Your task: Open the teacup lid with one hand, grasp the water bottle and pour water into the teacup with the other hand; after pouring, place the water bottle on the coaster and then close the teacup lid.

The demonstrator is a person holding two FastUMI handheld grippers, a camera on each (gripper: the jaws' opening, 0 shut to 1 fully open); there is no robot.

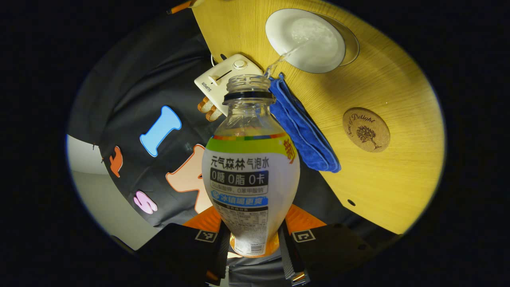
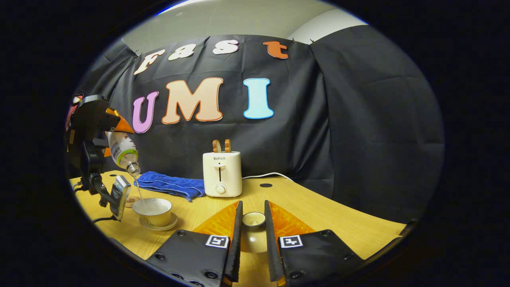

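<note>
Pouring step under way: left gripper (image 1: 255, 239) clamped on tilted water bottle (image 1: 251, 175) streaming into teacup (image 2: 152, 211) ahead; right gripper (image 2: 253, 235) pinching lid (image 2: 253, 220); next, bottle to coaster (image 1: 366, 129).

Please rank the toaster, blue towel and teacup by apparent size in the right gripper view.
1. Blue towel and toaster: alike, one wide and flat, one tall.
2. Teacup: smallest, though it sits nearer the camera.

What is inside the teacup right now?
Water: a thin stream falls from the tilted water bottle into the open teacup, which stands on a saucer. The cup's wall hides how full it is.
</note>
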